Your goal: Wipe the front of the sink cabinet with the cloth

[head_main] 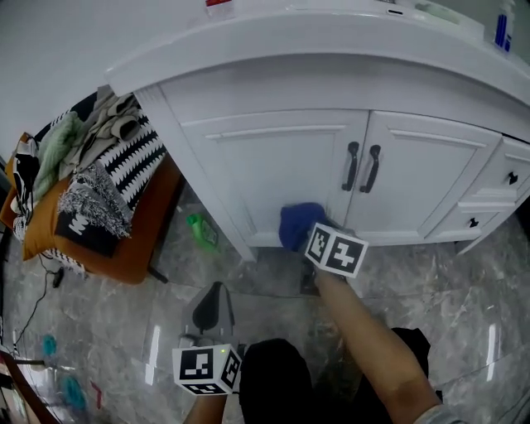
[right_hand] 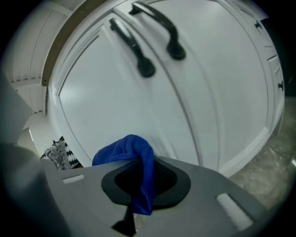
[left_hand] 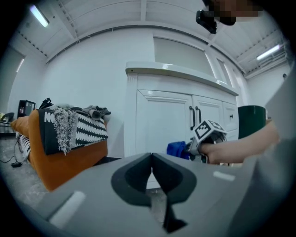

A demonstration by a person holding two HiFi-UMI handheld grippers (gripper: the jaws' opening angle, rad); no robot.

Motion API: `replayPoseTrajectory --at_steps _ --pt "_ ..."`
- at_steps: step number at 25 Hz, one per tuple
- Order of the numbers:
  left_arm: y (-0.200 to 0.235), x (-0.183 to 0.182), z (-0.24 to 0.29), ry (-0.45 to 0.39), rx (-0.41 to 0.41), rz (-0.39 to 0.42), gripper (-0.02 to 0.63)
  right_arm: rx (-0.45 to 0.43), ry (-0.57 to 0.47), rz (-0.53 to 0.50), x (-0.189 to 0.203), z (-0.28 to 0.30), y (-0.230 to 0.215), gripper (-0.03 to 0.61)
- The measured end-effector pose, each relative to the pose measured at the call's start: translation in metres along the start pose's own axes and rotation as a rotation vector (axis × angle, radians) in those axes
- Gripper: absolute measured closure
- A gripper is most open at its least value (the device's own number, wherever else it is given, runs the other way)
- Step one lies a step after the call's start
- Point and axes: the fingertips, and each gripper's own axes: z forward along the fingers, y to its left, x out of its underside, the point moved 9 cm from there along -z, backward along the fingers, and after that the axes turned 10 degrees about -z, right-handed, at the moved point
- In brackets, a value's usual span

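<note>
Sink cabinet [head_main: 273, 166] ahead, cloth [head_main: 300, 224] pinched in the right tool [right_hand: 143, 180] against the left door's [head_main: 273, 178] lower part, below the paired handles [head_main: 362, 167], drawers [head_main: 505, 178] right of the doors, left tool [left_hand: 151, 173] nearer the person and well apart from the cabinet, seat [head_main: 124, 248] piled with clothes [head_main: 99, 157] left of the cabinet, bottle [head_main: 201, 230] on the floor [head_main: 464, 290] between them

This looks like a home bathroom corner. A white sink cabinet [head_main: 273, 174] with panelled doors, black handles [head_main: 362, 167] and small drawers [head_main: 509, 175] at the right stands under a curved white countertop [head_main: 331, 41]. A blue bottle [head_main: 502, 25] sits at its far right. The floor [head_main: 464, 281] is grey marble-look tile. At the left, clothes [head_main: 91, 157] are heaped on an orange seat [head_main: 132, 244]. Strip lights [left_hand: 39, 15] run along a ribbed ceiling overhead.
</note>
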Motion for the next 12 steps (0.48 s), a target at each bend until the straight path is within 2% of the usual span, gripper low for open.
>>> replayPoseTrajectory --at_steps 10,12 --pt "-0.048 -0.002 0.023 0.007 0.075 0.024 0.603 0.013 -0.015 0.027 -0.012 -0.033 -0.067 0.546" --pt "-0.056 -0.002 0.026 0.009 0.081 0.028 0.603 0.013 -0.016 0.001 -0.014 -0.039 -0.077 0.543"
